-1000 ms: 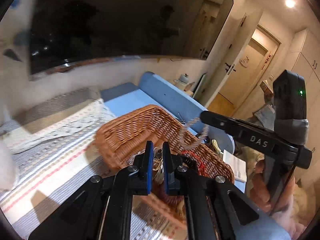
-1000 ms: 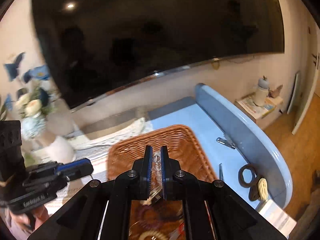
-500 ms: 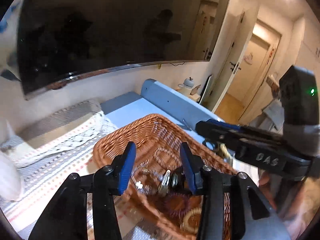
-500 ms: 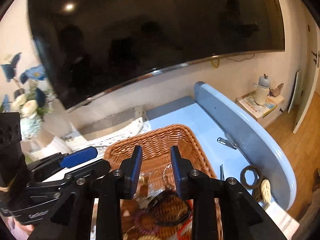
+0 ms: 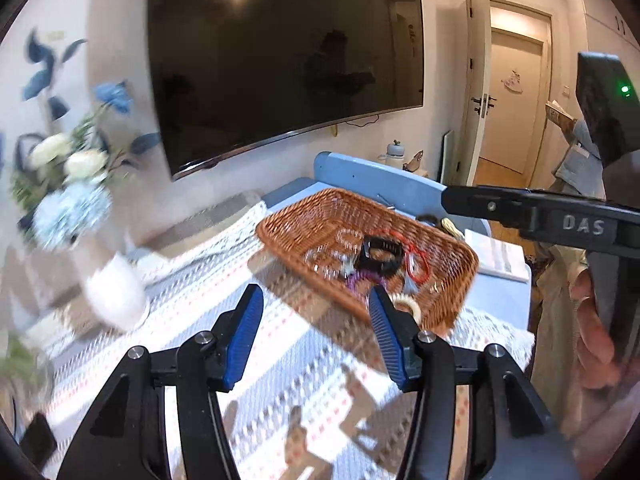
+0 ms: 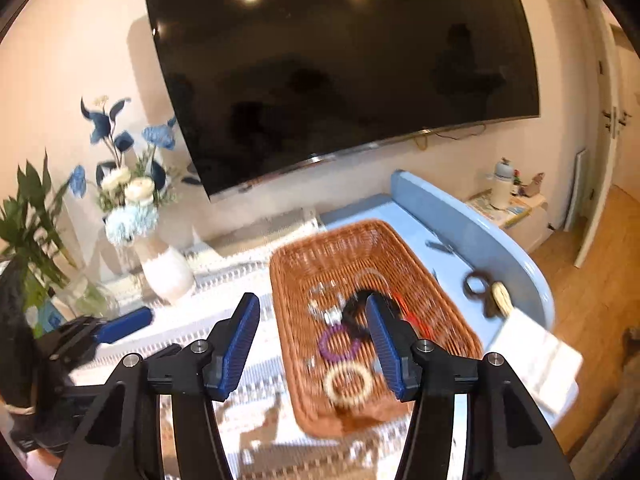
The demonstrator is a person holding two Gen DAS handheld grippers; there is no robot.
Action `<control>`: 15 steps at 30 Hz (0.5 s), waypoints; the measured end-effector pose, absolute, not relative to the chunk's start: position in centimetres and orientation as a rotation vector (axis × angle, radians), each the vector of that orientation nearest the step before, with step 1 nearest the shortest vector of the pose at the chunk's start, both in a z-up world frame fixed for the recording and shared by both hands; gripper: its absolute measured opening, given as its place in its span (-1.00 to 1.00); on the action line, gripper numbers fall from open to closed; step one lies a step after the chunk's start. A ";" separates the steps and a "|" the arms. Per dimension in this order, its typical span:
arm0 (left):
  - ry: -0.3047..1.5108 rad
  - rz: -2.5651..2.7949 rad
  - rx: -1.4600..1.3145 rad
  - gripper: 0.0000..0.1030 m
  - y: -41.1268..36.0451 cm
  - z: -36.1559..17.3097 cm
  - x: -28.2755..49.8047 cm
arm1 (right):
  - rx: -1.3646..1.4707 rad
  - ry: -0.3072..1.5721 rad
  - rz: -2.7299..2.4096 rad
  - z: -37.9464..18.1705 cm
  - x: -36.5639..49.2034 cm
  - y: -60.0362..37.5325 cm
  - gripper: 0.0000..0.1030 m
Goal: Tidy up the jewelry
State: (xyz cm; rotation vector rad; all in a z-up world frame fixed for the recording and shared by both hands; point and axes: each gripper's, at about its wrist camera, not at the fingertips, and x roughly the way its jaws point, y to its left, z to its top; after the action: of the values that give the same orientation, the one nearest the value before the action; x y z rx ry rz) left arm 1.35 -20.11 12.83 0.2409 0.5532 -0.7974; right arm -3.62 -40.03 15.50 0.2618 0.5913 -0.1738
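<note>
Both hand-held grippers stand with their blue-padded jaws apart and nothing between them, and both have just been opening. Our left hand-held gripper hangs over the striped woven cloth on the counter, just short of the basket's near rim. Our right hand-held gripper sits above the near left part of the same basket.

The jewelry lies in the shallow brown wicker basket: a purple ring-shaped bangle, a cream beaded bracelet, a red cord loop, a black band and some pale chain pieces too blurred to sort out. Nothing is held, so we judge one deposit into the basket finished and the next pick not begun.

What comes next, we think, is finding a piece still outside the basket. A dark ring and a cream bundle lie on the blue surface to its right. Whether they count as jewelry, we cannot tell.

Only one marking reads clearly: "DAS" in pale letters on the right gripper's arm, seen from the left wrist.
</note>
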 end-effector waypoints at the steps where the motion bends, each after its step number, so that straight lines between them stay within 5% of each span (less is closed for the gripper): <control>1: 0.551 -0.784 0.242 0.09 -19.6 12.7 0.6 | 0.254 0.602 -0.186 15.2 -4.2 -39.5 0.11; 15: 0.609 -0.600 0.285 0.09 -14.7 10.1 -4.8 | 0.142 0.709 -0.247 10.7 -7.4 -34.2 0.12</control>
State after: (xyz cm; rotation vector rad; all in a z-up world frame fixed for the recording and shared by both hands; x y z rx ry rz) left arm -4.81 -14.74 10.11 0.2845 0.6091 -0.6000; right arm -7.36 -34.21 10.70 0.1417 0.7087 -0.2468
